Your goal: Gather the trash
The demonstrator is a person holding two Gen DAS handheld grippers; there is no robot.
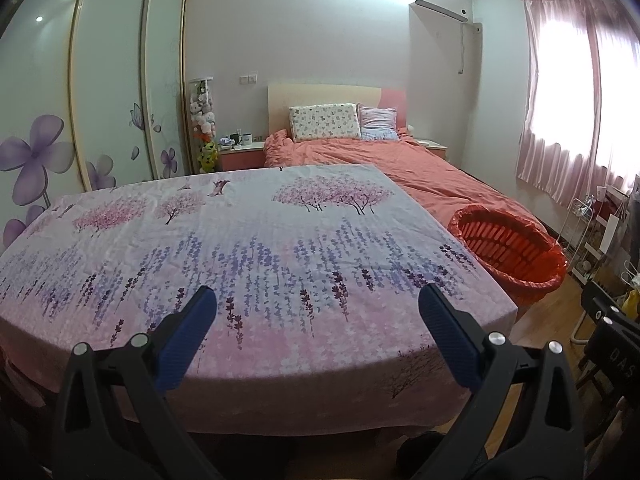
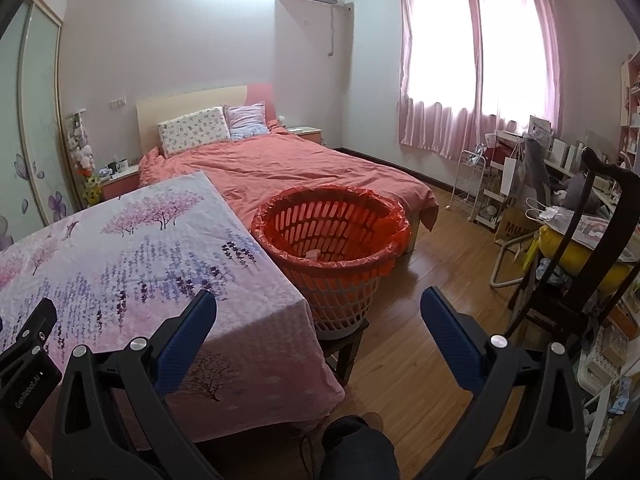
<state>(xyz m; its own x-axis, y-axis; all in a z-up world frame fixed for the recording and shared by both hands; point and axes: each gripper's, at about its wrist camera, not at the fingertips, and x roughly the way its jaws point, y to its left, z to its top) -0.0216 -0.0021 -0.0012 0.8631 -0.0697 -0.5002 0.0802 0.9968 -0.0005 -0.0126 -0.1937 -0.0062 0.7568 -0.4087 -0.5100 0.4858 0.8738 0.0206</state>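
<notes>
A floral cloth (image 1: 256,248) covered the worktop (image 2: 248,364); beside it, a red-lined basket (image 2: 332,240) sat on a stool (image 2: 344,344).

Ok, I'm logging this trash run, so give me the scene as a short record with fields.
left gripper: open, empty
right gripper: open, empty
table: flowered cloth on it, no trash seen on top
basket: red liner, beside the table, on a low stool; a small white item inside
trash left to collect: none visible
</notes>
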